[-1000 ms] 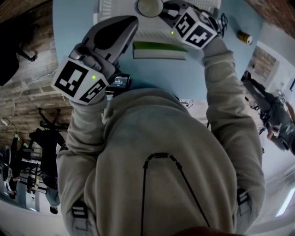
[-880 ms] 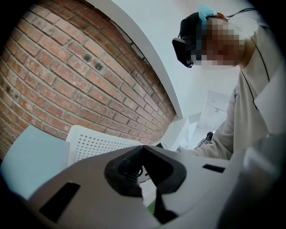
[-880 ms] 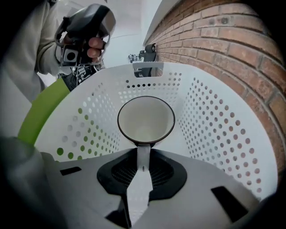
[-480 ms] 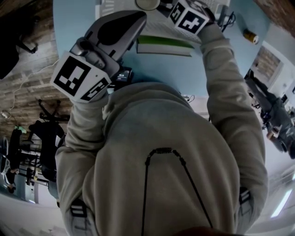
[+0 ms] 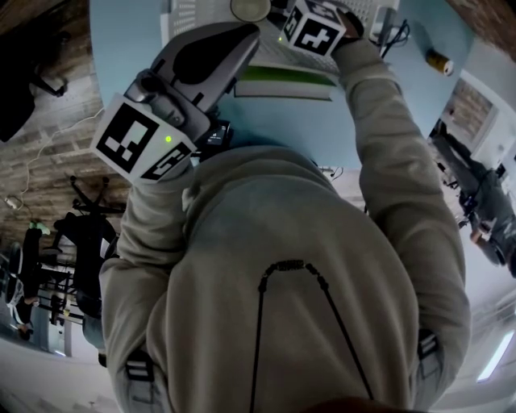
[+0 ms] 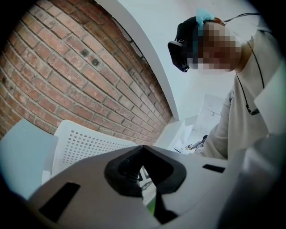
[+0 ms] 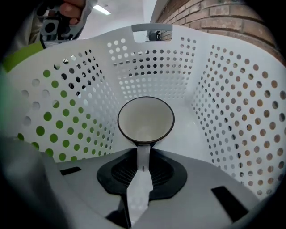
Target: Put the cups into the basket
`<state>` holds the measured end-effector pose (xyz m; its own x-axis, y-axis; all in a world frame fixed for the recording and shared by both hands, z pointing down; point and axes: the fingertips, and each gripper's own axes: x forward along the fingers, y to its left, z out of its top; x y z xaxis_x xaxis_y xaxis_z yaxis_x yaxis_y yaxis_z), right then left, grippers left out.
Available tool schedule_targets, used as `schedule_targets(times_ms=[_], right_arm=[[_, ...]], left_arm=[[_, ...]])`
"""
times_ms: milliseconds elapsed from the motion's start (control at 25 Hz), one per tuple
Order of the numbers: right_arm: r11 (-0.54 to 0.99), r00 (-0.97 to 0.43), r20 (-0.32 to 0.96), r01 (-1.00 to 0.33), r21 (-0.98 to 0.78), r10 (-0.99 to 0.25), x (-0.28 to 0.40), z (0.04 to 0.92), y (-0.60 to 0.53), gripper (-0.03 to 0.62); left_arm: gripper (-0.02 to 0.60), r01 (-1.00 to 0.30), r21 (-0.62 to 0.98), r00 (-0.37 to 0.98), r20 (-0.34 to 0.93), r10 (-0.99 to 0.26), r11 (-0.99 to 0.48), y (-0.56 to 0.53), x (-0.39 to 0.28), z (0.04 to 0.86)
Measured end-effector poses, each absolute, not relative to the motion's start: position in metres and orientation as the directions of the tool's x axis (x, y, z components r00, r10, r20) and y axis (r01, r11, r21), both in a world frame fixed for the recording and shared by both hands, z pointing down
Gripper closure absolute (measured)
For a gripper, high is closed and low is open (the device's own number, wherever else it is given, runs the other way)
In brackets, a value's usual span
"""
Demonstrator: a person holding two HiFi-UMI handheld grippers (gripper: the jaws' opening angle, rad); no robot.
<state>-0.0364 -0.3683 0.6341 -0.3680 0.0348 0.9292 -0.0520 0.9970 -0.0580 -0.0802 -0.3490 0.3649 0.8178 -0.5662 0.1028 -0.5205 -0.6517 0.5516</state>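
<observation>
A cup [image 7: 145, 120] with a pale inside and a dark rim hangs inside the white perforated basket [image 7: 223, 103], its mouth facing the camera. My right gripper [image 7: 144, 154] is shut on the cup's white handle. In the head view the cup [image 5: 250, 7] shows at the top edge over the basket [image 5: 184, 14], beside the right gripper's marker cube [image 5: 314, 28]. My left gripper [image 5: 242, 36] is held up nearer the body, left of the basket. Its jaws [image 6: 142, 156] are shut with nothing between them, and they point past the basket's wall [image 6: 85, 145] towards a brick wall.
The basket stands on a light blue table [image 5: 129, 32]. A flat white and green thing [image 5: 282, 81] lies against the basket's near side. A small black device [image 5: 214, 137] sits at the table's near edge and a yellowish roll [image 5: 436, 60] at the far right.
My right gripper has carried the cup farther away and a little leftwards, deeper over the basket. The left gripper has risen slightly and stayed shut.
</observation>
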Motion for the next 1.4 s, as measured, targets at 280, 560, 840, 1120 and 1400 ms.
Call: schedule_targets(times_ms=[280,560,840,1120,1400], right_arm=[[0.999,-0.382,0.924,-0.024,-0.028,0.016,-0.044,0.636,-0.369,0.524],[0.999,-0.424,0.905,-0.036,-0.006,-0.01,-0.054,0.632,-0.37,0.343],[0.998,-0.417,0.909,-0.052,-0.018,-0.005,-0.051,0.637,-0.37,0.304],[0.996,-0.35,0.933,-0.048,0.075,-0.087,-0.037,0.625,-0.383,0.306],[0.977,-0.431,0.88,-0.159,0.145,-0.2,-0.036,0.571,-0.397,0.376]], left_arm=[[0.586,-0.522,0.544,0.824,0.123,-0.553,-0.657,-0.346,-0.07,0.368],[0.586,-0.517,0.55,0.827,0.122,-0.549,-0.657,-0.344,-0.072,0.369],[0.586,-0.513,0.584,0.815,0.1,-0.571,-0.629,-0.349,-0.079,0.367],[0.586,-0.524,0.565,0.814,0.113,-0.57,-0.637,-0.346,-0.082,0.364],[0.586,-0.53,0.544,0.809,0.092,-0.581,-0.651,-0.336,-0.083,0.349]])
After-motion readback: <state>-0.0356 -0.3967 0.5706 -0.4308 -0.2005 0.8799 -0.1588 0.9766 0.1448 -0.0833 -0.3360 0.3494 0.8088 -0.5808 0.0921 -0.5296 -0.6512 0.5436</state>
